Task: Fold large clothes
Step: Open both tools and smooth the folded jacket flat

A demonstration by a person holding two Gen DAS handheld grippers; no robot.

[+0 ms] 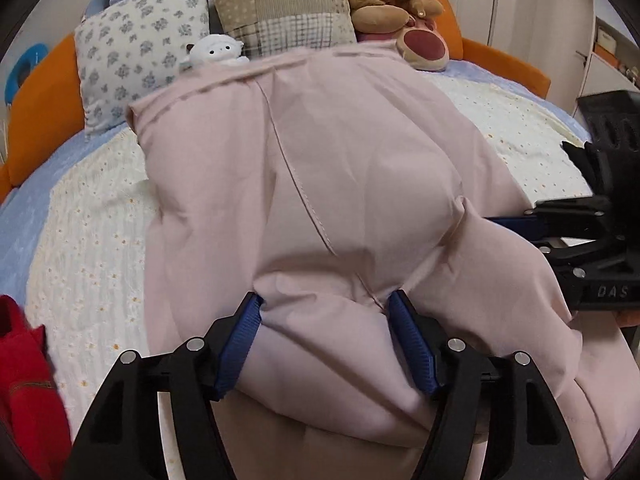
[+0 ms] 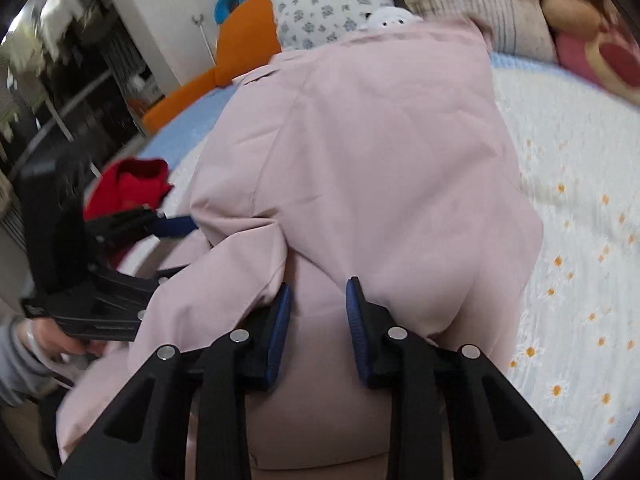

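While in left tongs (image 1: 326, 312), right tongs (image 2: 318, 308); pink garment (image 1: 340, 160) on bed (image 1: 88, 220)

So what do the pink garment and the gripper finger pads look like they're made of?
Pink garment: thin, matte woven cloth, probably cotton or a blend; it creases softly and shows a stitched seam. Left gripper finger pads: blue and ridged, probably rubber or ribbed webbing; too blurred to be sure.
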